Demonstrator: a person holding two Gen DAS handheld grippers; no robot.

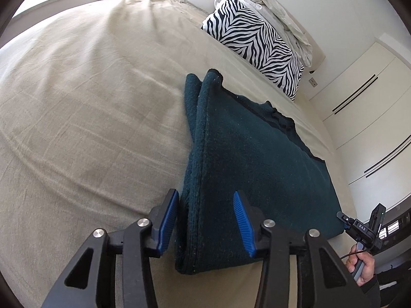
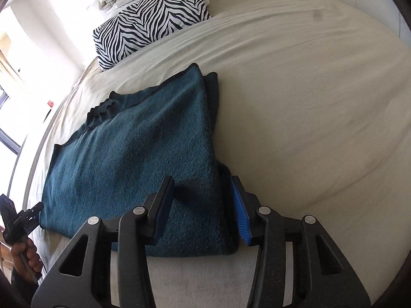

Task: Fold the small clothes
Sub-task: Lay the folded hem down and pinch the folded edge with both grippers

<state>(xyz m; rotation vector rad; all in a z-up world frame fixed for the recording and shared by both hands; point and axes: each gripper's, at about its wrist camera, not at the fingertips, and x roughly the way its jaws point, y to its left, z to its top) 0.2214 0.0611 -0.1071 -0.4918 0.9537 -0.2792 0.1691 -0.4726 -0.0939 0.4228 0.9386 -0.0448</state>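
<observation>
My left tongs (image 1: 205, 220) and right tongs (image 2: 203, 205) straddle the folded sweater's (image 1: 251, 159) edges, jaws apart; a shallow pinch could catch only the top layer and undo the fold.

- The left gripper (image 1: 206, 220) has black arms and blue pads (image 1: 168, 220).
- Its jaws stand apart, one on each side of the folded edge of a dark green sweater (image 1: 257, 159). The pads do not squeeze it.
- The sweater lies flat on a big beige bed (image 1: 90, 102).
- A zebra pillow (image 1: 254, 41) sits far up the bed.
- At the right edge, a hand (image 1: 366, 267) holds the other gripper (image 1: 343, 218), near the sweater's corner.
</observation>
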